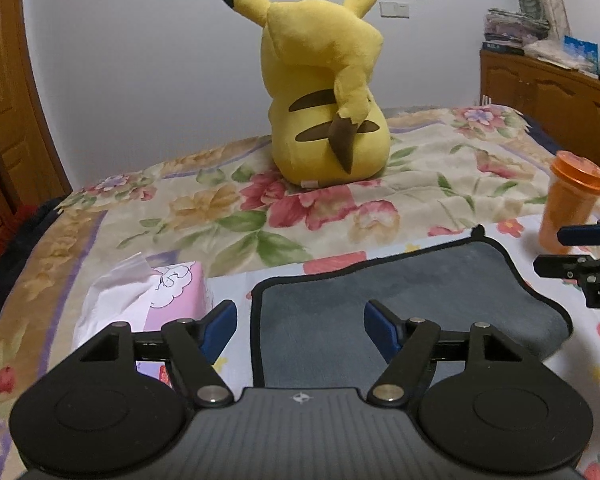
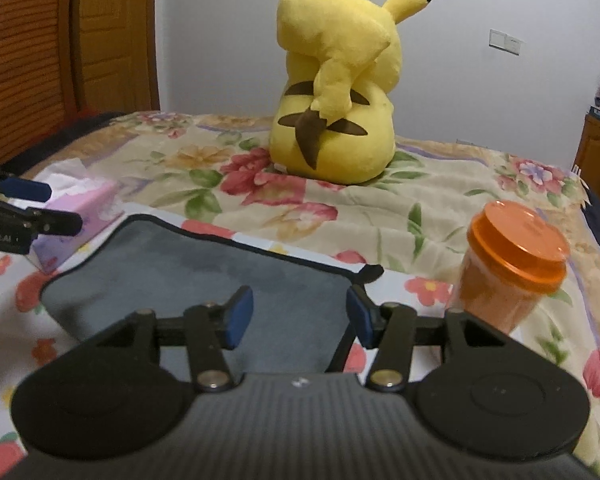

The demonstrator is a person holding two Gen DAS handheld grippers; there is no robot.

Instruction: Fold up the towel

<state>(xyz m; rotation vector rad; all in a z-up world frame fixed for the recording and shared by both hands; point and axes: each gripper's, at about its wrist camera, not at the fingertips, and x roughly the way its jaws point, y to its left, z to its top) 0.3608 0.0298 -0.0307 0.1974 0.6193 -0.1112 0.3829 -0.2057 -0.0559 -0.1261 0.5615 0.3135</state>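
Two grippers get ready to fold the towel.
The gray towel (image 1: pixel 399 300) lies flat on the bed (image 1: pixel 260 216). The left gripper (image 1: pixel 300 330) and right gripper (image 2: pixel 298 314) hang over it, spread wide, holding nothing, ready to grab corners.

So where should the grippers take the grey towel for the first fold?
At the two near corners of the grey towel, coming from the near edge: it lies flat on the bed, and the left gripper and right gripper sit open there.
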